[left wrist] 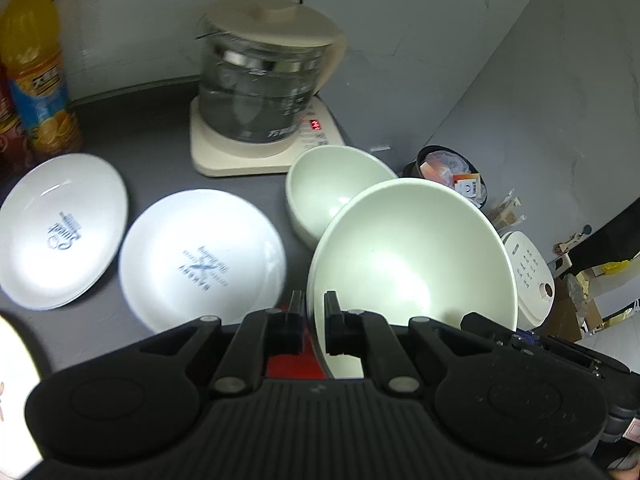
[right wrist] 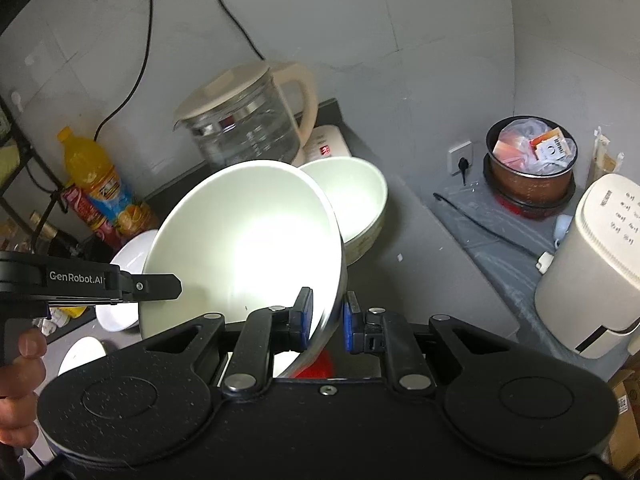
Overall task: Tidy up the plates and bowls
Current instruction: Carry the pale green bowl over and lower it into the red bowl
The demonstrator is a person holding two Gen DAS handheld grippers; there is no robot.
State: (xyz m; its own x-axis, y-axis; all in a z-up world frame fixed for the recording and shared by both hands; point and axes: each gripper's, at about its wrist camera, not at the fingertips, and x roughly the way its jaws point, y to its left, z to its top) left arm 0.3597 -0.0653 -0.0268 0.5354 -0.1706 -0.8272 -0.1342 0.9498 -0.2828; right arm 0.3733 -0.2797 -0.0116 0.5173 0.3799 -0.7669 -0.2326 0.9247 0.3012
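Grey counter (left wrist: 152, 148), seemingly cluttered corner.

Harsh glare in bowl (right wrist: 256, 240), fisheye-warped edges

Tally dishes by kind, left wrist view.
Bowls: 2, the held bowl and the rear bowl
Plates: 2, the left plate and the middle plate
Total: 4. The white blur at the left edge cannot be identified.
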